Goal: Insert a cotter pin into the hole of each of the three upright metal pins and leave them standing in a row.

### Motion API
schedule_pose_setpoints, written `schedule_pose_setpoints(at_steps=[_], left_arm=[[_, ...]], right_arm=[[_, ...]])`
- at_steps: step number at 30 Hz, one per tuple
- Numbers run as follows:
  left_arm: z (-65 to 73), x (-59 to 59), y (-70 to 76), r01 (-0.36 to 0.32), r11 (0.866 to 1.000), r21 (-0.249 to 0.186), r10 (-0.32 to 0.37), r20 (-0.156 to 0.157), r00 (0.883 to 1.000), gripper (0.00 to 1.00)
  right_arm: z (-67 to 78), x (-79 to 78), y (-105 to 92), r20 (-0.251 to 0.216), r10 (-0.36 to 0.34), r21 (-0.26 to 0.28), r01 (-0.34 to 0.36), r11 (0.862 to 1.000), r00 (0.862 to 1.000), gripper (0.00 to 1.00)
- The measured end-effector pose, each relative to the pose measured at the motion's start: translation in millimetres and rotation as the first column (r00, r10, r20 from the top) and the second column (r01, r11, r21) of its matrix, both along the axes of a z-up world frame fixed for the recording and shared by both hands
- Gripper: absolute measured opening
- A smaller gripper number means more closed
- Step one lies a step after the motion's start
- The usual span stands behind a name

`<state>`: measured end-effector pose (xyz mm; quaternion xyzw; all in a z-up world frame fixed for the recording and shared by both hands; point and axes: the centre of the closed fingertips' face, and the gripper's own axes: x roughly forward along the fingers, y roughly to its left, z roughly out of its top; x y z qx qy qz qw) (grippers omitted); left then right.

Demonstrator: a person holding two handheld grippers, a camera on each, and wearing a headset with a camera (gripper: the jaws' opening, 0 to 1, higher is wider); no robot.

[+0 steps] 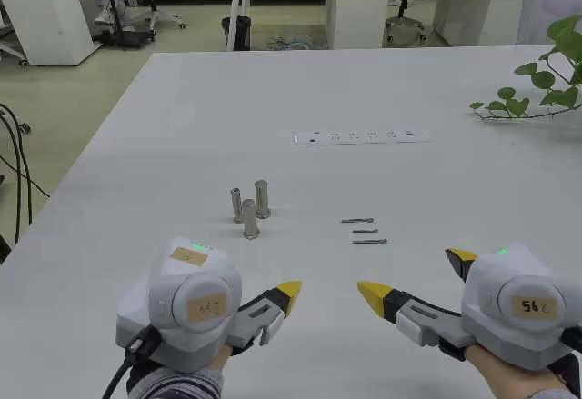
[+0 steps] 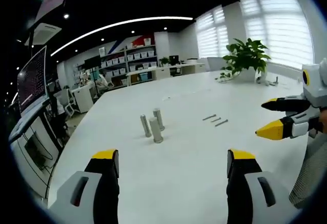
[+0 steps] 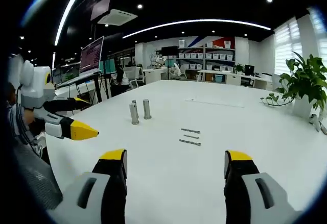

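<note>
A wide white surface is carrying everything. A leafy plant is trailing in at its far right. The left tongs and the right tongs are hovering over the near edge, both with jaws spread and gripping nothing. A power strip is lying flat farther back. Three metal pins are standing upright in a tight cluster left of centre. Three cotter pins are lying flat to their right, apart from them, side by side.
</note>
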<state>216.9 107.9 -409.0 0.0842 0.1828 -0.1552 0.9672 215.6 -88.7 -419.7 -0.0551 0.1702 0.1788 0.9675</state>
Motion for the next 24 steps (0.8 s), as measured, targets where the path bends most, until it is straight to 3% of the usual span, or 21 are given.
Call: schedule_pose_setpoints(at_steps=[4,8,12,24], left_arm=[[-0.2,-0.2,0.1,0.0,1.0,0.006,0.0,0.0,1.0,0.85],[3.7,0.5,1.6,-0.005,1.0,0.01,0.005,0.02,1.0,0.83],[2.7,0.4,1.0,-0.003,1.0,0.009,0.003,0.014,1.0,0.83],[1.8,0.2,-0.4,0.002,1.0,0.001,-0.002,0.008,1.0,0.85]], right_arm=[[1.1,0.3,0.1,0.002,0.002,0.004,-0.002,1.0,1.0,0.73],[2.3,0.7,0.8,0.007,0.005,0.012,-0.005,1.0,1.0,0.73],[0.5,-0.2,2.2,-0.006,0.009,0.019,-0.009,1.0,1.0,0.75],[5.2,-0.3,5.5,0.013,0.02,0.029,-0.02,0.999,1.0,0.75]])
